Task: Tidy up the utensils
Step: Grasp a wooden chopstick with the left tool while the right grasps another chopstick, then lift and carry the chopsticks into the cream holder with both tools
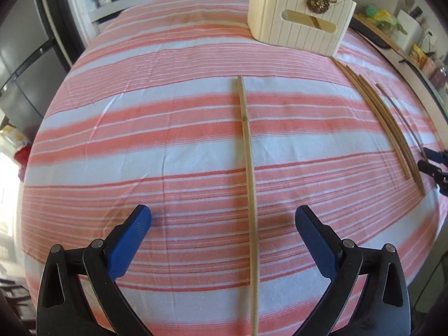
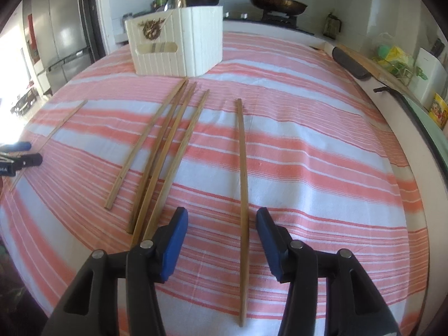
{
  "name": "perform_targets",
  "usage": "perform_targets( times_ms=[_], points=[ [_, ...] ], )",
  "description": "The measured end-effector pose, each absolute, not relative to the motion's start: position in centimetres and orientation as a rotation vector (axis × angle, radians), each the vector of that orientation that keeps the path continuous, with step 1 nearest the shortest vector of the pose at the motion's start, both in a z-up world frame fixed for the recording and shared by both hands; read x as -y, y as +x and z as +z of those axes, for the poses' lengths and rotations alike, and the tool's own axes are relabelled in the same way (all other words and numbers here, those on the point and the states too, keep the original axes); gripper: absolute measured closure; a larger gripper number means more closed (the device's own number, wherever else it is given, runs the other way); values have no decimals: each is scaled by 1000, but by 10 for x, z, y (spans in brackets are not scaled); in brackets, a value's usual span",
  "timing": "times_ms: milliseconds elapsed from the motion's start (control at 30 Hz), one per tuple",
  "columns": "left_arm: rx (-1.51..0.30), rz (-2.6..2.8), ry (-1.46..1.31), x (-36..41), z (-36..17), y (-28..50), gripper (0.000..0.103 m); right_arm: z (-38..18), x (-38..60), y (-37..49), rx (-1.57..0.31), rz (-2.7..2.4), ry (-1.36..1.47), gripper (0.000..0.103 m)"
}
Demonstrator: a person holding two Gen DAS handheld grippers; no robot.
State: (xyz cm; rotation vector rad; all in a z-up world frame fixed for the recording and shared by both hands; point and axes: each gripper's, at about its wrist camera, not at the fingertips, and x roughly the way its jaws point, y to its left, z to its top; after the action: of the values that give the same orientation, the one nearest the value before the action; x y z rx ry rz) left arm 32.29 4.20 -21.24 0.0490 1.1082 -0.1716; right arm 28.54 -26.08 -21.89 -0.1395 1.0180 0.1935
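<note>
— Left wrist view puts a lone chopstick [image 1: 250, 173] on the striped cloth [image 1: 140, 145], running from twelve down to six between the fingers of the left gripper [image 1: 224, 221]. Jaws spread wide, nothing touched.

— And the other hand?

— Same story. The right gripper [image 2: 222, 224] straddles its own single chopstick [image 2: 243, 196], pads apart and clear of it. Four more sticks [image 2: 165, 151] lie fanned out at about ten o'clock from it, tips toward the white basket [image 2: 196, 44] at eleven.

— How would they handle?

— Light, stiff, thin, I'd guess bamboo. Flat on soft cloth, they could roll or slip out of a pinch. I'd take one near the thick end, pads square across it.

— Anything one camera catches alone?

— The right view shows the stove with its pan [image 2: 277, 2]; the left doesn't. The left view shows something pale through the basket's handle slot, perhaps sticks already in there, though it's too blurred to swear to.
</note>
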Motion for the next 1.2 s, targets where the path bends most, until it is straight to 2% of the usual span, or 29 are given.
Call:
perform_targets(
  times_ms=[100, 233, 333, 400, 467, 500, 533, 567, 600, 800, 1033, 1200],
  points=[
    [-1120, -206, 60, -42, -205, 341, 4, -215, 264, 302, -1134, 242, -162, 50],
    [-1144, -224, 118, -29, -205, 372, 21, -215, 266, 334, -1189, 222, -196, 52],
    [-1157, -227, 135, -20, -209, 388, 24, -216, 264, 363, -1196, 215, -180, 57],
    [-1164, -235, 145, -12, -207, 398, 33, -216, 257, 383, -1188, 217, -168, 57],
    [-1165, -234, 154, -6, -204, 407, 59, -217, 248, 402, -1182, 214, -167, 58],
    [-1157, -229, 164, -3, -203, 409, 66, -216, 244, 410, -1173, 206, -171, 66],
    [-1149, -233, 166, -1, -202, 411, 88, -217, 240, 418, -1171, 206, -168, 74],
    [-1147, -248, 148, -1, -202, 412, 98, -215, 238, 422, -1165, 193, -175, 88],
    [-1141, -239, 132, -2, -203, 412, 98, -215, 235, 426, -1159, 168, -197, 98],
    [-1050, -214, 28, -21, -181, 389, 99, -185, 242, 405, -1027, 177, -119, 98],
    [-806, -263, -17, -35, -94, 329, 99, -99, 271, 335, -779, 252, 33, 98],
    [-651, -297, -58, -42, -47, 301, 99, -58, 279, 294, -644, 277, 60, 98]
  ],
)
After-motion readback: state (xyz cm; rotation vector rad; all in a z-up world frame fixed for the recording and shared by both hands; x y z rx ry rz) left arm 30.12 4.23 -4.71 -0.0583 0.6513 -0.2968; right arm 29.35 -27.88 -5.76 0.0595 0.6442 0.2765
